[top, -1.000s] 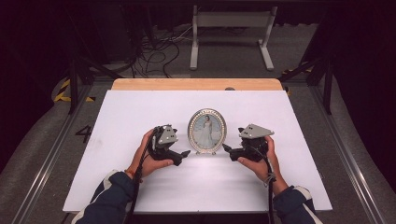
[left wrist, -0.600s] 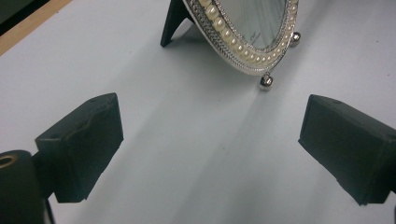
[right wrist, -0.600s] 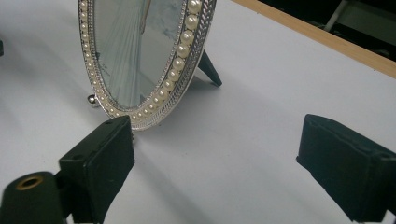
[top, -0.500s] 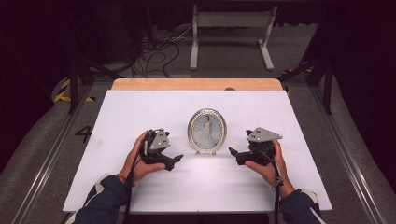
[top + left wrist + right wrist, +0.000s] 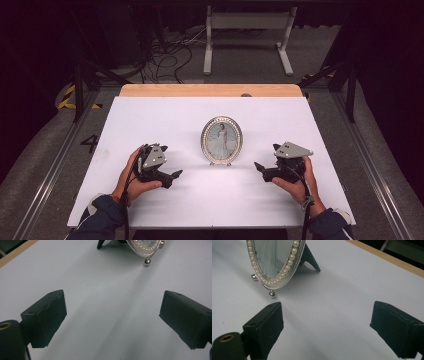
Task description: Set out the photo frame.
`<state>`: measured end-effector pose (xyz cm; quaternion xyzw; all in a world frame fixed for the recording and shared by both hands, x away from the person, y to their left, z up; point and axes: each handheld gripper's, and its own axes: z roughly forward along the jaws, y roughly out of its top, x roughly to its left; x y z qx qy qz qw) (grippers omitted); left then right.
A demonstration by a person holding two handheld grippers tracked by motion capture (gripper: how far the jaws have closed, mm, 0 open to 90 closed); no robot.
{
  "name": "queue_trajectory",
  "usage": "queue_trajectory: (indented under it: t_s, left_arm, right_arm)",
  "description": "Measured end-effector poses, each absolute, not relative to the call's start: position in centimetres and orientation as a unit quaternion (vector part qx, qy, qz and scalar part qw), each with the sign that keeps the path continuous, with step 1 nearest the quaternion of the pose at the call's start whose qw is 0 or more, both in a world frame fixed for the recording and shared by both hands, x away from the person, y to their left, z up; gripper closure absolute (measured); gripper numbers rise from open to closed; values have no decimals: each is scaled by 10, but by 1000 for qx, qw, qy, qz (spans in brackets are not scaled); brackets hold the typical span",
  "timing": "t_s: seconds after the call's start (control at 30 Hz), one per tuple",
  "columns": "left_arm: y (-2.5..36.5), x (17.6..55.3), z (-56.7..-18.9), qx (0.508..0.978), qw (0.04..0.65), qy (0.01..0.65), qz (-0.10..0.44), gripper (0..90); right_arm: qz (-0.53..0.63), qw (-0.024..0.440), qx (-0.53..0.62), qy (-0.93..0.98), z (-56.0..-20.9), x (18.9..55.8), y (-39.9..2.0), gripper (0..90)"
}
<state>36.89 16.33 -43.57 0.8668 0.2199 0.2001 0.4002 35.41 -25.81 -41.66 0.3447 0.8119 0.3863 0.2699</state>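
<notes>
Silver oval picture frame (image 5: 222, 140) stands upright on its rear prop. Left gripper (image 5: 172, 176) and right gripper (image 5: 260, 167) flank it, jaws wide apart and empty, leaving room to approach.

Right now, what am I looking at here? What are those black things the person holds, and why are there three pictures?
A person sits at a white table and holds a hand-held pair of tongs in each hand: the left tongs and the right tongs. Both are open and hold nothing. One picture comes from a camera above, looking down. The other two come from cameras riding on each pair of tongs, so you see their two black pads from behind. Between the tongs stands an oval picture frame with a pearl-like rim, propped upright on a black back stand and small silver ball feet.
</notes>
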Motion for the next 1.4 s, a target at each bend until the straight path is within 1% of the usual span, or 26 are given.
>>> queue_trajectory:
  t_s: [0.4, 0.6, 0.87, 1.4]
  left_arm:
    - [190, 355, -443, 862, 403, 233, 200, 78]
    - [210, 348, -446, 855, 403, 250, 208, 80]
    - [229, 340, -451, 851, 407, 262, 202, 80]
    - [258, 336, -458, 837, 414, 297, 200, 80]
  right_arm:
    - [377, 275, 354, 810, -422, 344, -274, 106]
    - [378, 276, 364, 806, -424, 336, -287, 106]
    - [371, 280, 378, 801, -427, 326, -304, 104]
    - [371, 280, 395, 793, -435, 312, -327, 102]
